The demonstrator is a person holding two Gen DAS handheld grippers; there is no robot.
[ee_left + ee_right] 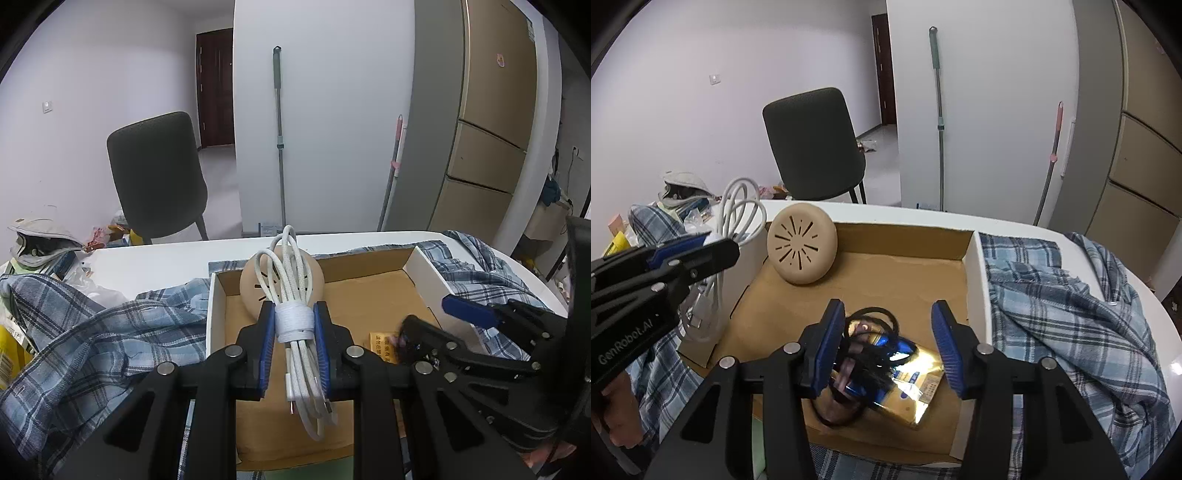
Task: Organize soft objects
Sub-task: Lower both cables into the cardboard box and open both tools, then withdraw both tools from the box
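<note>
Left wrist view: left gripper (293,325) pinches white cable bundle (295,295) over cardboard box (216,295). Right gripper (886,339) fingers spread above black cord (864,354) on gold packet (919,387).

box floor: the cardboard box (975,266) keeps a bare brown stretch between the beige round cushion (802,243) and the gold packet (916,384); a tool could come down there.
far left corner: filled by the cushion, leaning on the wall.
near middle: the packet and a black tangle of cords (864,354) lie between the parted pads of the right tool (890,347).
left wall: the left tool (293,343), clamped on a white cable bundle (293,321), hangs just over it.
box sides: plaid cloth (1071,314) heaps on the counter (960,218) on both sides.
beyond the counter: a dark chair (812,147) stands well apart.
</note>
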